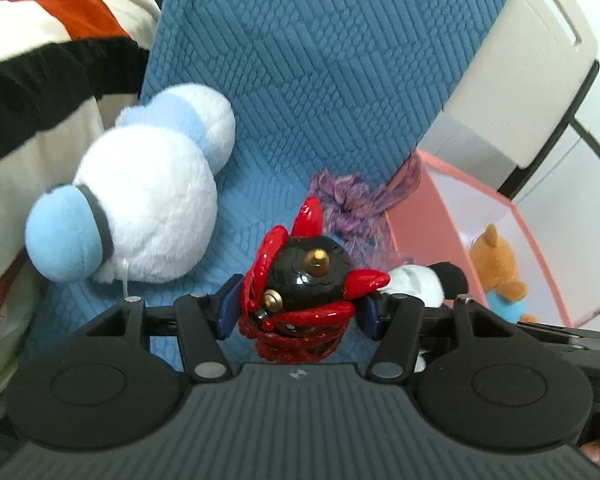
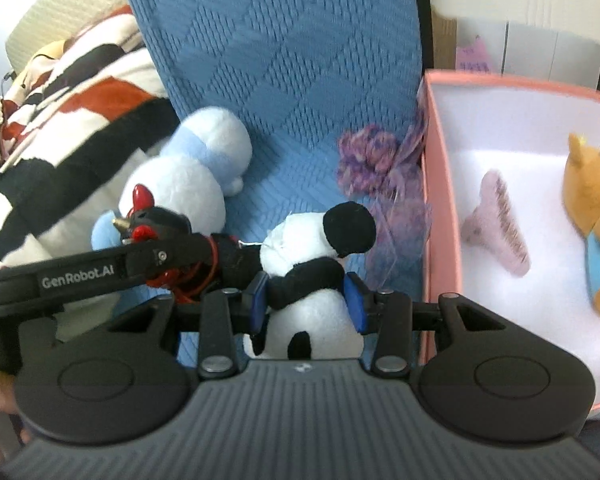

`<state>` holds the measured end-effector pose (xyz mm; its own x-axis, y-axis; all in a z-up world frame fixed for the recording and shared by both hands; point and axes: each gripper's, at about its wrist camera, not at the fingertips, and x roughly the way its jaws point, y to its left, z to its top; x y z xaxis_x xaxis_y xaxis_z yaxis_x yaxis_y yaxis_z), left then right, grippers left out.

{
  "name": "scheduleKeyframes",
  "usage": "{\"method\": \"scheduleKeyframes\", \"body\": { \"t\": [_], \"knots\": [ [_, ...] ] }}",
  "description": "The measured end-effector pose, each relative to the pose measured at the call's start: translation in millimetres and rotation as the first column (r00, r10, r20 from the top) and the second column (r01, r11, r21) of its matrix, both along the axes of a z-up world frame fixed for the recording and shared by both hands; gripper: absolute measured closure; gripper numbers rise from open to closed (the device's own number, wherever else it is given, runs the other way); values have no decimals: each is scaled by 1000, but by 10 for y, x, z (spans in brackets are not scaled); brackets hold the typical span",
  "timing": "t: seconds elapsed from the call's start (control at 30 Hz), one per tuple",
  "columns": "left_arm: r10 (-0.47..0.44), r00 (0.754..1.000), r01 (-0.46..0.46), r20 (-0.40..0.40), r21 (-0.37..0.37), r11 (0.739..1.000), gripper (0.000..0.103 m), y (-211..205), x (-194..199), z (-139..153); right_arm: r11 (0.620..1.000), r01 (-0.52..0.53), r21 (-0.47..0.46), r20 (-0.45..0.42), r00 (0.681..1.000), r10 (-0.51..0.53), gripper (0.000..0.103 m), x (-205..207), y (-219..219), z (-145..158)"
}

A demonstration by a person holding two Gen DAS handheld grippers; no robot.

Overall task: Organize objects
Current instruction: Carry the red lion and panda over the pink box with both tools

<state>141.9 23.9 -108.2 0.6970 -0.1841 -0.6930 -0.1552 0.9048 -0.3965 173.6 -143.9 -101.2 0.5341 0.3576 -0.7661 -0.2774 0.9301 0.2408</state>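
With the left gripper (image 1: 298, 306) pinching the red-black toy (image 1: 304, 280) and the right gripper (image 2: 306, 300) pinching the panda plush (image 2: 312, 280), carry both level over the pink box's (image 2: 440, 200) near rim before letting go.

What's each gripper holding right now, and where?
The left gripper clamps the red-and-black figurine by its sides; the right gripper clamps the panda plush around its middle.
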Motion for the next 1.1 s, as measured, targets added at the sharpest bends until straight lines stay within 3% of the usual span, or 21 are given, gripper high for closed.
{"method": "scheduleKeyframes", "body": {
  "t": [0.23,0.57,0.87,1.1],
  "knots": [
    [-8,1000,7,-18,-58,998,40,-70,12,232,1000,6,16,38,999,-6,59,72,-208,331],
    [-84,996,87,43,-73,994,40,-445,223,835,996,56,65,107,992,-63,59,117,-635,823],
    [-124,988,132,93,-94,987,40,-880,432,1193,986,136,99,117,982,-147,59,143,-1204,993],
    [-158,984,165,84,-89,982,40,-1287,633,1203,977,191,95,105,974,-200,59,118,-1660,859]
  ]
}}
